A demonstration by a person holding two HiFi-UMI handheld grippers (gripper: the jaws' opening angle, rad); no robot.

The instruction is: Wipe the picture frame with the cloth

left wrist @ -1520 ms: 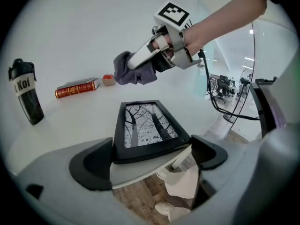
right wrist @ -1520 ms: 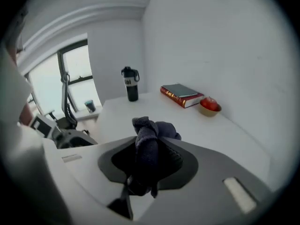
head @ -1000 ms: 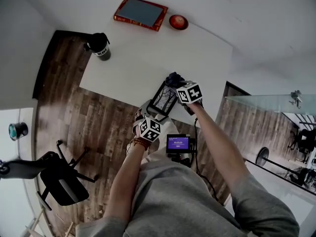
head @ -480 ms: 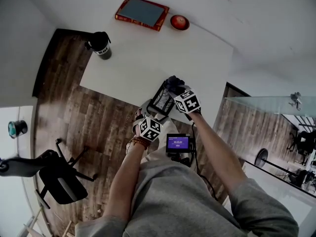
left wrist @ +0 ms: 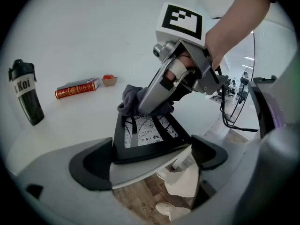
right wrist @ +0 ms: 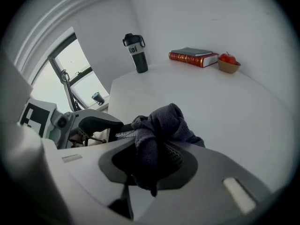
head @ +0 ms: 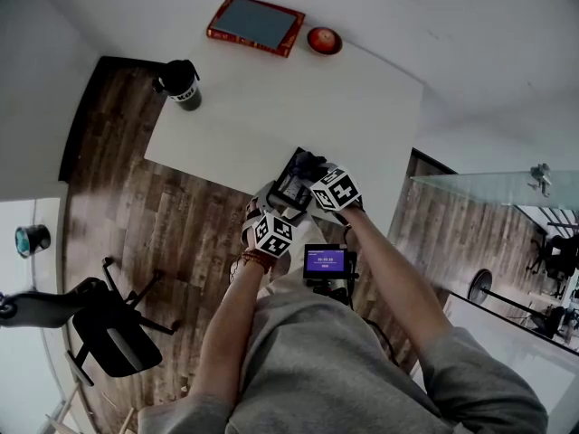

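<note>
Jaws of the left gripper clamp the lower edge of the picture frame; jaws of the right gripper pinch the dark cloth. The cloth touches the frame's top.

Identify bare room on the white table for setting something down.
Bare: the middle of the white table, between black bottle, red book, small bowl and near edge. Crowded: the near edge, where left gripper holds the black picture frame and right gripper the dark cloth.

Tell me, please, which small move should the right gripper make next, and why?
Probably draw the cloth down the picture frame toward the left gripper. The right gripper holds the cloth at the frame's far end, the left gripper clamps its near edge, and the face between lies uncovered.
</note>
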